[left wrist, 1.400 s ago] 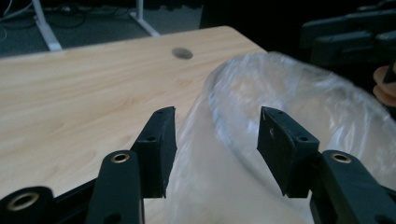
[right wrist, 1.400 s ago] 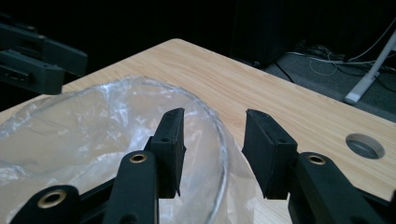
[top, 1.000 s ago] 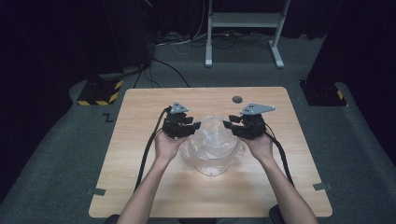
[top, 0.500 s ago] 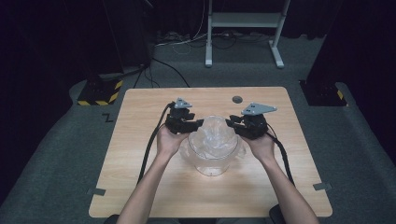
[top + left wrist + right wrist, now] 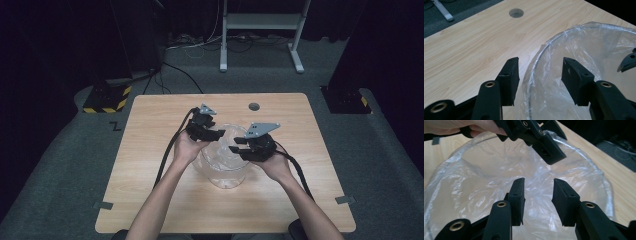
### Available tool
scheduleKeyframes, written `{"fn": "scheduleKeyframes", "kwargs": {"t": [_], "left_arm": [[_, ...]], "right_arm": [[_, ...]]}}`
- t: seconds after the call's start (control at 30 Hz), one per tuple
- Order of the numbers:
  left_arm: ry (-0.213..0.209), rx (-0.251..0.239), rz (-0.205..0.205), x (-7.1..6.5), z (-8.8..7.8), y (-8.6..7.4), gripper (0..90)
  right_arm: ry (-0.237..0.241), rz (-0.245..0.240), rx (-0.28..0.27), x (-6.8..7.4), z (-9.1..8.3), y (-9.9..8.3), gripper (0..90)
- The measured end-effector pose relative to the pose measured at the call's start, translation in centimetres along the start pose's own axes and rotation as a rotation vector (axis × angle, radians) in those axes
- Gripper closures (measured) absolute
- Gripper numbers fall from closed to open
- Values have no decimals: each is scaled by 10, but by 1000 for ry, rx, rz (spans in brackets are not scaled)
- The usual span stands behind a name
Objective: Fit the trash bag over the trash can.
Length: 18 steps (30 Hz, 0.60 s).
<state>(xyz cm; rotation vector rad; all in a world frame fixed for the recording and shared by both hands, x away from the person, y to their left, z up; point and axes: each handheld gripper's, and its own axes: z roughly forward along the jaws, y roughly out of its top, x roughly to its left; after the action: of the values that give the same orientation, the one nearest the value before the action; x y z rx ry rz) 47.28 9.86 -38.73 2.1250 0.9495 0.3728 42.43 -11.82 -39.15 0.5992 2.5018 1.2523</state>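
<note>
Clear bin (image 5: 226,167) lined with plastic bag (image 5: 499,170) at bench (image 5: 150,130) centre; left gripper (image 5: 540,75) jaws part open astride rim, just opened; right gripper (image 5: 537,195) jaws part open over bag, just opening, gripping nothing

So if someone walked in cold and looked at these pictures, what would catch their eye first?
Most likely the clear round container lined with a crinkled plastic bag, sitting mid-table in front of the person. Next, the two black grippers over it: the left gripper stands with its open jaws astride the rim, one outside and one inside, while the right gripper hangs open over the bag's inside. The pale wooden table stands out against the dark room.
</note>
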Motion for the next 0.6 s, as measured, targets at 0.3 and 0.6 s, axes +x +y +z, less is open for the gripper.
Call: {"fn": "scheduleKeyframes", "kwargs": {"t": [0.3, 0.6], "left_arm": [[62, 9, 25, 0, 10, 0, 502], [23, -17, 9, -1, 7, 2, 490]], "right_arm": [[105, -9, 63, 12, -1, -10, 616], [49, 41, -30, 11, -12, -1, 591]]}}
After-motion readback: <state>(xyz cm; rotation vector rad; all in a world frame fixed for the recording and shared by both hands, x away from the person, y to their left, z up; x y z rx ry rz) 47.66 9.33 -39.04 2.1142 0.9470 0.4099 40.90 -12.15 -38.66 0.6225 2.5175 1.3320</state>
